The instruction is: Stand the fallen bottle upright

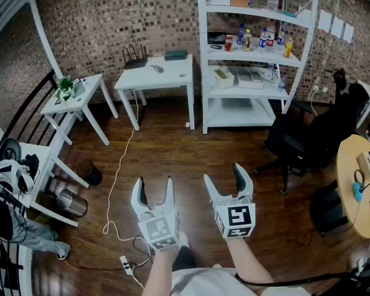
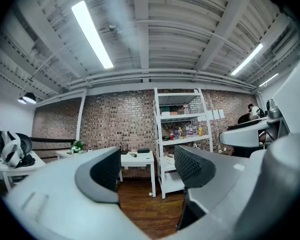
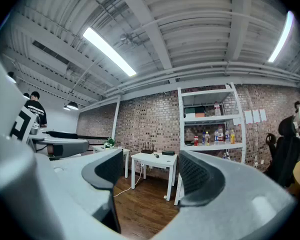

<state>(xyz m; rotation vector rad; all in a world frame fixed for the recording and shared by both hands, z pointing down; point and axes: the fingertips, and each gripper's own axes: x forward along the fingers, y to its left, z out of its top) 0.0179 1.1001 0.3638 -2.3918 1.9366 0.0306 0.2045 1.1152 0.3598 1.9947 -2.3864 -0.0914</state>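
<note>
— Where were the two grippers?

— Both were held level, side by side, above the wooden floor (image 1: 172,147), near the person and well apart from any furniture. The left gripper (image 1: 154,187) sat just to the left of the right gripper (image 1: 225,176).

— And the jaws?

— The left gripper's jaws stood apart, with only floor and the far room showing between them. The right gripper's jaws were also spread wide, with nothing between the pads.

— Where was the bottle?

— The only bottles (image 1: 262,39) I could make out were in a row on an upper tier of the white shelf unit (image 1: 203,66), against the far brick wall and to the right. They were far from both grippers. At that size I could not tell which of them, if any, lay on its side.

— Was anything lying down?

— A metal canister (image 1: 71,202) lay on its side on the floor at the near left, under a white side table. I could not tell whether it was a bottle.

— What else was around?

— A white worktop (image 1: 172,73) stood left of the shelf unit, with a black router (image 1: 134,59) on its far edge. Further left, a small table (image 1: 86,97) carried a green plant (image 1: 65,86). A white cable (image 1: 120,165) trailed across the floor from the worktop towards the near side. A black office chair (image 1: 296,140) stood to the right, beside a round wooden worktop (image 1: 348,184).
</note>
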